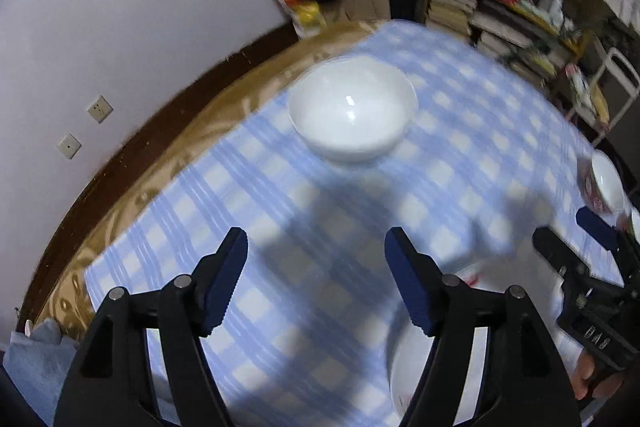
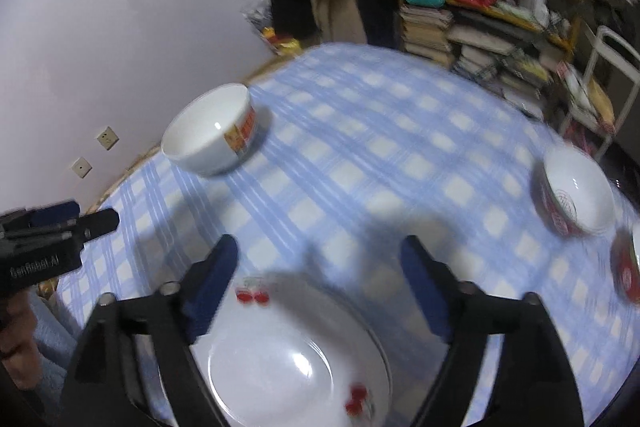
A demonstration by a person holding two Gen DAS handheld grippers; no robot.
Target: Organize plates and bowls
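Both grippers hover above the counter (image 1: 120, 211) with its blue checked cloth (image 2: 360, 155), and neither holds anything: the left gripper (image 1: 316, 275) has its fingers spread wide with a white bowl (image 1: 352, 115) standing ahead of them, and the right gripper (image 2: 320, 283) is likewise spread open over a white plate with cherry prints (image 2: 296, 359). To the right stands a red-patterned bowl (image 2: 576, 195), with another bowl (image 2: 628, 267) at the frame edge just beside it.
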